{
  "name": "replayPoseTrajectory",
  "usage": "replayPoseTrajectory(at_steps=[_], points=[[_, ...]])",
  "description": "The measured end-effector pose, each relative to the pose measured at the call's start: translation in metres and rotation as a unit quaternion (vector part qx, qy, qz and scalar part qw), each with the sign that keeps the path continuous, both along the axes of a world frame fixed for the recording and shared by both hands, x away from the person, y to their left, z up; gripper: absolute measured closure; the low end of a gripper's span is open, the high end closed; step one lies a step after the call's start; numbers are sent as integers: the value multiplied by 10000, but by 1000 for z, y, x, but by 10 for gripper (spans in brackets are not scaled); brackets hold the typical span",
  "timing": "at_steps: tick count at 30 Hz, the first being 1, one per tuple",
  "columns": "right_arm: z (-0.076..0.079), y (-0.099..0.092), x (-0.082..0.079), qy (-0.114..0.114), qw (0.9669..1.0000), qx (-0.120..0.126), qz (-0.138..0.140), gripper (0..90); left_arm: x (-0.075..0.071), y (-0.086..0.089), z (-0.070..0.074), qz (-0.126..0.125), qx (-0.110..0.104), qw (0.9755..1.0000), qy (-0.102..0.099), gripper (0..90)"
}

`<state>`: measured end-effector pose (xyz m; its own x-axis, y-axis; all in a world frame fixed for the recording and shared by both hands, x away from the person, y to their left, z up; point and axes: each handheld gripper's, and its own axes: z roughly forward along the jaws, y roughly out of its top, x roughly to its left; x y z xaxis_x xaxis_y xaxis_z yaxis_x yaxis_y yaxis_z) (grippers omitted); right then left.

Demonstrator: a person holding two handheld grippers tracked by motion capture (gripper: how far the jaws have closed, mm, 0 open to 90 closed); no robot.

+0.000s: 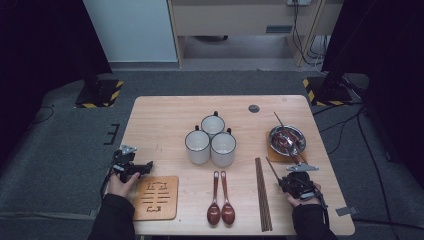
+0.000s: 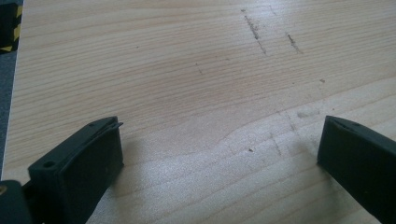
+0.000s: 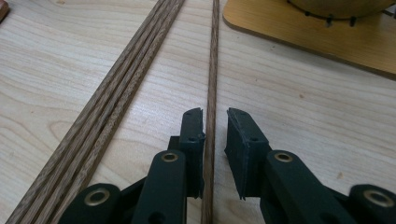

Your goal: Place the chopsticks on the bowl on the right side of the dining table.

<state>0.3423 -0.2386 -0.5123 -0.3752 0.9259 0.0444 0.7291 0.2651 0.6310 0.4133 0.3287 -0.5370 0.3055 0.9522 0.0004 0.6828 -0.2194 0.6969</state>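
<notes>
Right tongs [image 3: 215, 128] slightly parted around single chopstick [image 3: 214, 70]; left tongs [image 2: 219, 140] wide, empty.

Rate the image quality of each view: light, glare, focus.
High view: dim, dark curtains at both sides, the table evenly lit, the metal bowl glinting. Left gripper view: bright sheen on the wood between the left tongs, tips soft. Right gripper view: sharp grain on the single chopstick between the right tongs, no glare.
</notes>
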Motion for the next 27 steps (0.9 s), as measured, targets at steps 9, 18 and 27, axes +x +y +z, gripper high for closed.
replayPoseTrajectory(at_steps=[9,18,27], points=[[1,-11,-16,5,10000,65,-74,760,0,0,0,0,-1,10000,0,0],[0,-13,-26,59,9999,87,-8,784,0,0,0,0,-1,10000,0,0],[-3,-11,-25,153,9999,54,24,818,0,0,0,0,0,10000,0,0]])
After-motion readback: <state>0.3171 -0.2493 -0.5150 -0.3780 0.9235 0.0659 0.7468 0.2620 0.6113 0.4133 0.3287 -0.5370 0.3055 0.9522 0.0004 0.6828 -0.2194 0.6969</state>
